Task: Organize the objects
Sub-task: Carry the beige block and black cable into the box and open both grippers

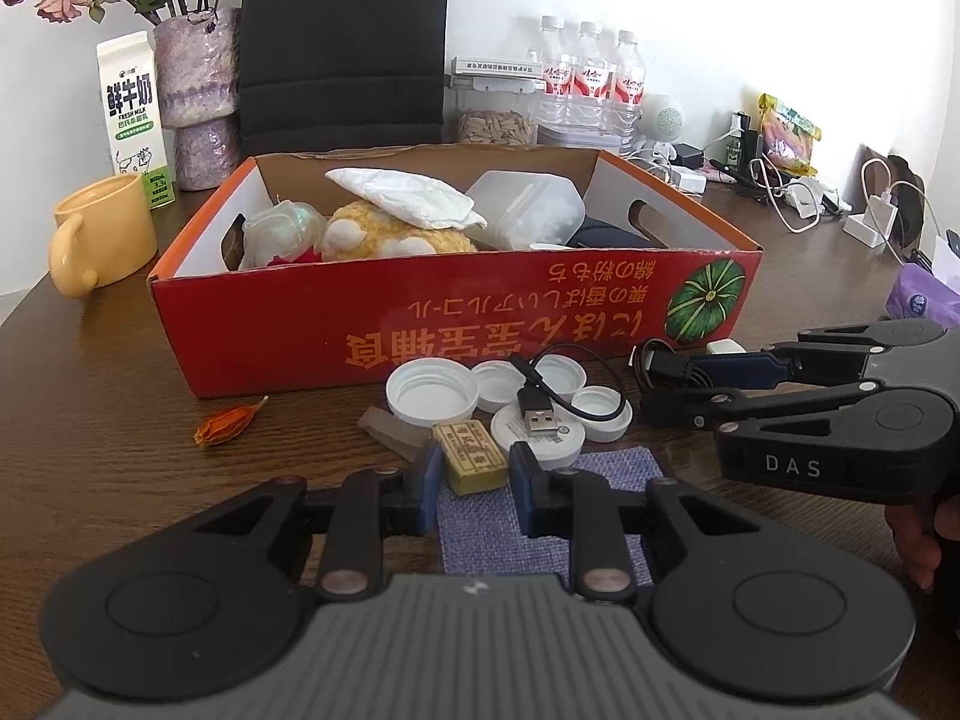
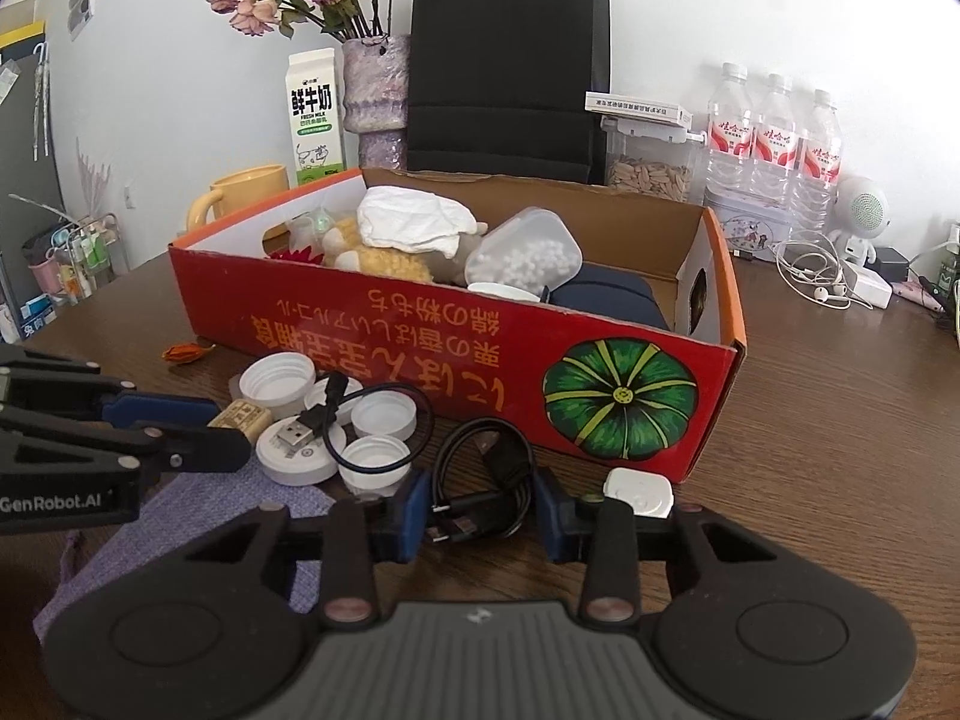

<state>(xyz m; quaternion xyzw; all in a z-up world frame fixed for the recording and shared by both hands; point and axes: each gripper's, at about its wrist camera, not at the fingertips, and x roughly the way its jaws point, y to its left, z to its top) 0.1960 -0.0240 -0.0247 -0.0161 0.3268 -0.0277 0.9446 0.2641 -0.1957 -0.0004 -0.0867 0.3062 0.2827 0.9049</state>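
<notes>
A small yellowish printed box (image 1: 471, 456) lies at the edge of a purple woven cloth (image 1: 498, 522), and my left gripper (image 1: 474, 483) is shut on it, one blue pad against each side. The right wrist view shows that box (image 2: 240, 420) in the left gripper (image 2: 225, 429). My right gripper (image 2: 483, 516) is shut on a coiled black cable (image 2: 480, 480) on the table, seen from the side as the cable (image 1: 660, 369) in the right gripper (image 1: 678, 387). Behind both stands the red cardboard box (image 1: 420, 324), holding a plush toy, tissue and a plastic tub.
Several white caps (image 1: 429, 390) and a short USB lead (image 1: 537, 417) lie before the red box, with a dried flower (image 1: 228, 423) to the left. A white adapter (image 2: 639, 492) sits by my right finger. Yellow mug (image 1: 102, 234), milk carton (image 1: 135, 114), water bottles (image 1: 591, 78) and chargers (image 1: 870, 222) ring the table.
</notes>
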